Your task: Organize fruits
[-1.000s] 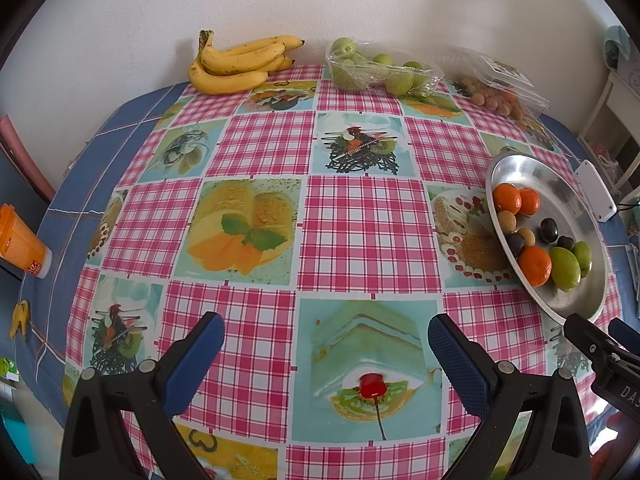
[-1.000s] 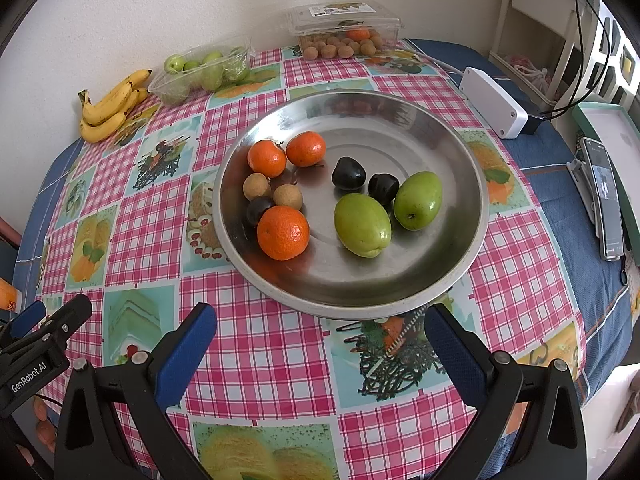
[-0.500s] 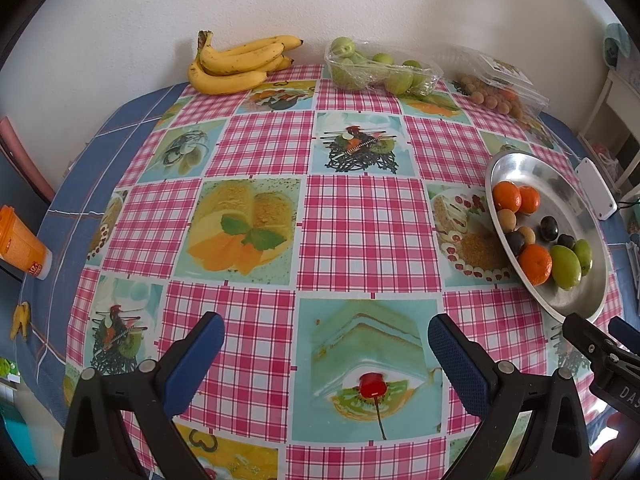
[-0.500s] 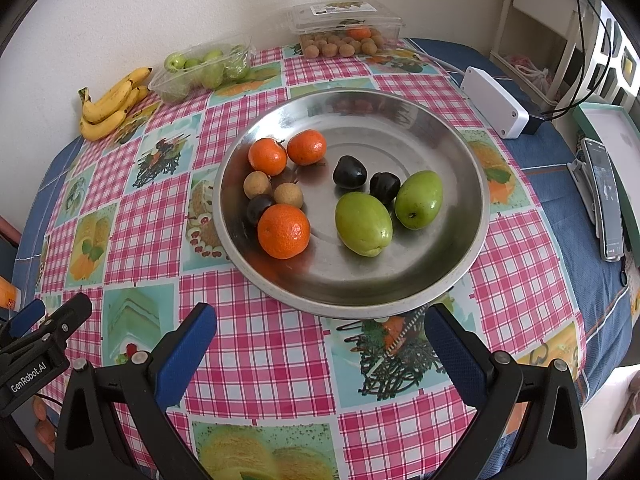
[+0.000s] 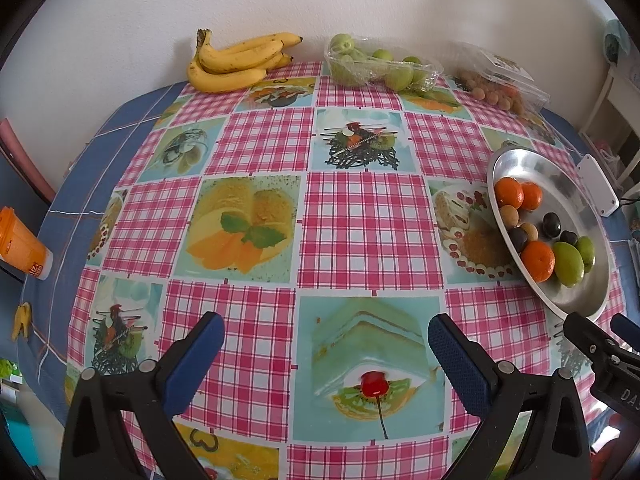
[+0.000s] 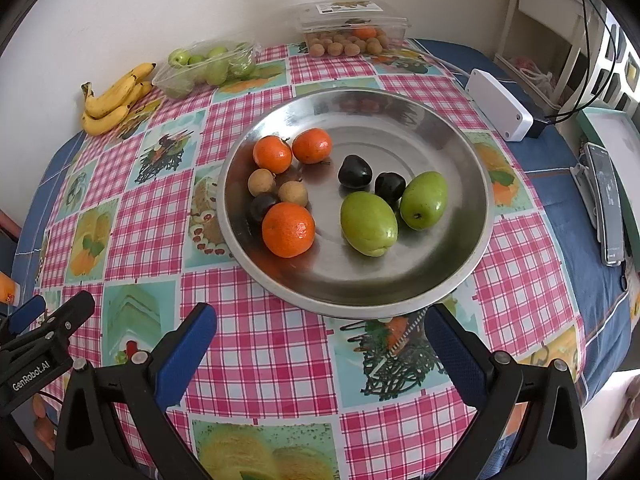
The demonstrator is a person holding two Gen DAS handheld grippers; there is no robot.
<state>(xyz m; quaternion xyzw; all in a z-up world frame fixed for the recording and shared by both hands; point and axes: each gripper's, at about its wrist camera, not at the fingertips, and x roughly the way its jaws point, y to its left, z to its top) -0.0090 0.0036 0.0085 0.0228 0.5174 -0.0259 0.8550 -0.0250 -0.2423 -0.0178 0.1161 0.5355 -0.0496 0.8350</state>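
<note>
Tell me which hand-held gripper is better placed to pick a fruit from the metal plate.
Right. The right hand-held gripper is open, directly facing the metal plate, with the nearest orange just ahead. The left hand-held gripper faces bare tablecloth; the plate lies off to its right.

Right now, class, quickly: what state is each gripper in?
Left gripper: open, holding nothing, above the tablecloth.
Right gripper: open, holding nothing, just short of the metal tray.
</note>
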